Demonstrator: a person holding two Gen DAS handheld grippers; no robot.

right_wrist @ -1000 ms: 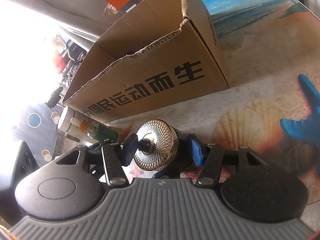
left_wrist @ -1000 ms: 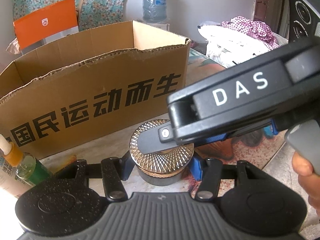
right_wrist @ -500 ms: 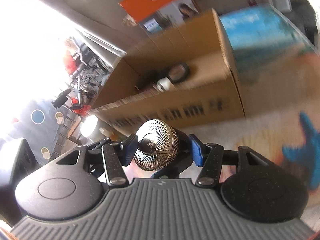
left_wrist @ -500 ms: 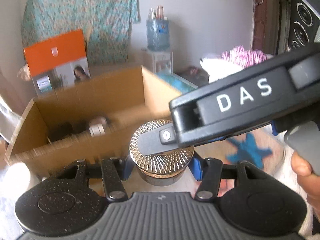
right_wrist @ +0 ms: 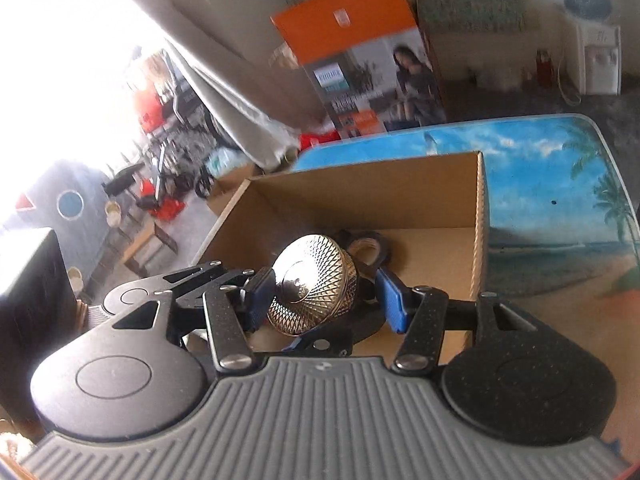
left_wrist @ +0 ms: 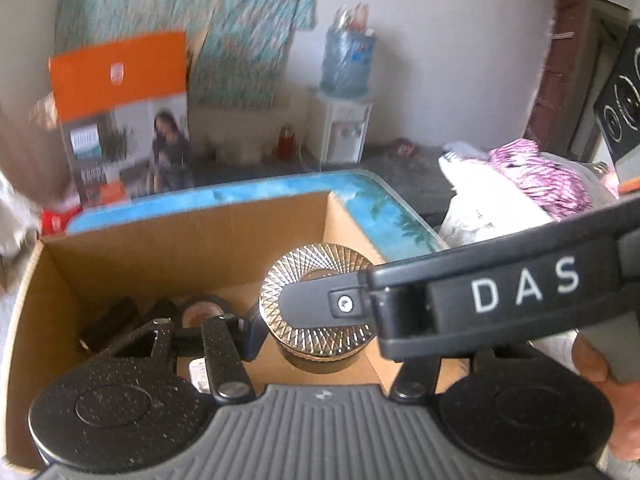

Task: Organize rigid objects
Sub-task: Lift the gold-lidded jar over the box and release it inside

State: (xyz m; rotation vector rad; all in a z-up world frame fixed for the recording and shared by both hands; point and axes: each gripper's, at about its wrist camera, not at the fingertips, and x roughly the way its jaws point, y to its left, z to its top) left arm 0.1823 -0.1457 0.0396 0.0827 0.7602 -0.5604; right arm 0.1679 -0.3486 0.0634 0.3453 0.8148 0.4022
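Carrying gold-lidded jar (left_wrist: 318,304) above open cardboard box (left_wrist: 192,236), both grippers clamp it: left gripper (left_wrist: 320,336) fingers closed on jar body, right gripper (right_wrist: 320,300) fingers closed on same jar from 3 o'clock. Box on counter (right_wrist: 560,200) already holds tape roll (right_wrist: 366,246) at 12 o'clock. Two-sided hold likely steadies jar for drop-in.

The big white letters "DAS" stand on the black arm of the right gripper (left_wrist: 524,292), just past the left gripper's fingers (left_wrist: 250,330).
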